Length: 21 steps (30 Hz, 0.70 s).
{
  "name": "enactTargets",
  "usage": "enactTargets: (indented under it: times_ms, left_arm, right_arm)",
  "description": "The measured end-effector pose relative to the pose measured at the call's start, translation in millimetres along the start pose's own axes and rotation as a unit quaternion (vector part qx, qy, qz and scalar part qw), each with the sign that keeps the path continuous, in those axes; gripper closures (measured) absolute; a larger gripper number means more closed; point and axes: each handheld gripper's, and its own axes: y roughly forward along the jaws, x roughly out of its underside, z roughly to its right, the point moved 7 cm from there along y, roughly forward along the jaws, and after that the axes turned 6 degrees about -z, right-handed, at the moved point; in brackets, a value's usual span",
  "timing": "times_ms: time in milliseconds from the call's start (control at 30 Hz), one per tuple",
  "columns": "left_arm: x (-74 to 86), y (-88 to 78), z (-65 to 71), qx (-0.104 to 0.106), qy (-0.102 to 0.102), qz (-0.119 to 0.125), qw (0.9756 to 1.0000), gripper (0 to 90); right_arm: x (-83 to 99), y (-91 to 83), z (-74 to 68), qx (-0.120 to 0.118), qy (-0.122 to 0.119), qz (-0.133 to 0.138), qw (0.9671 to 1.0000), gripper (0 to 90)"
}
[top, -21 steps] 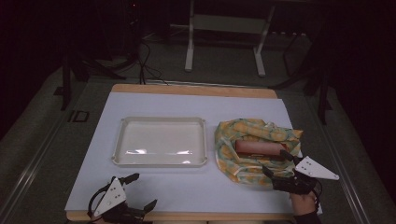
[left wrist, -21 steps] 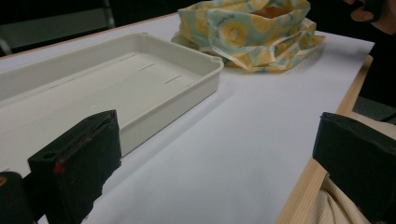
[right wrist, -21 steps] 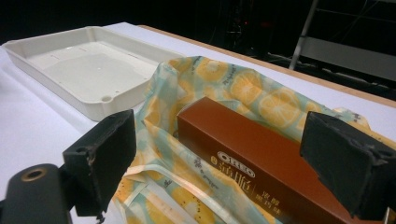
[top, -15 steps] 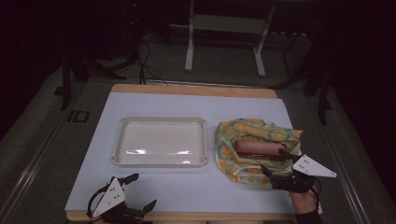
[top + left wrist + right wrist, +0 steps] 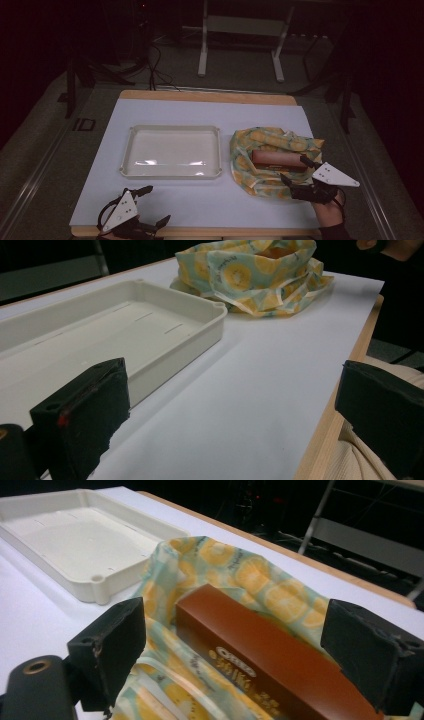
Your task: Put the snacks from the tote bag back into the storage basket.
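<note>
Brown box [image 5: 260, 665] in bag [image 5: 220, 565]; right gripper [image 5: 235, 665] astride.

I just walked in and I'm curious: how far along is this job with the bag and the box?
Early days. The brown box lies in the open orange-print bag, not yet grasped. The right gripper is open, its jaws either side of the box. The left gripper waits open near the table's front edge. The white tray is bare. Gripping and lifting out the box looks left to do.

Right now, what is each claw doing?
Left gripper: open, holding nothing.
Right gripper: open, jaws either side of the box in the bag, not gripping.
</note>
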Motion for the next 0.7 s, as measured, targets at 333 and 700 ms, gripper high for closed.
enactTargets:
  times_ms: [333,700]
  left_arm:
    - [0.7,1.7,0.5,0.003,0.005,-0.004,1.0000,1.4]
    - [1.1,2.3,0.6,0.009,0.003,-0.004,0.9999,1.3]
  right_arm:
    - [-9.1,-10.1,7.5,-0.027,-0.042,-0.008,0.9987,13.2]
    - [-22.9,-17.8,35.4,-0.043,-0.029,-0.019,0.9985,13.3]
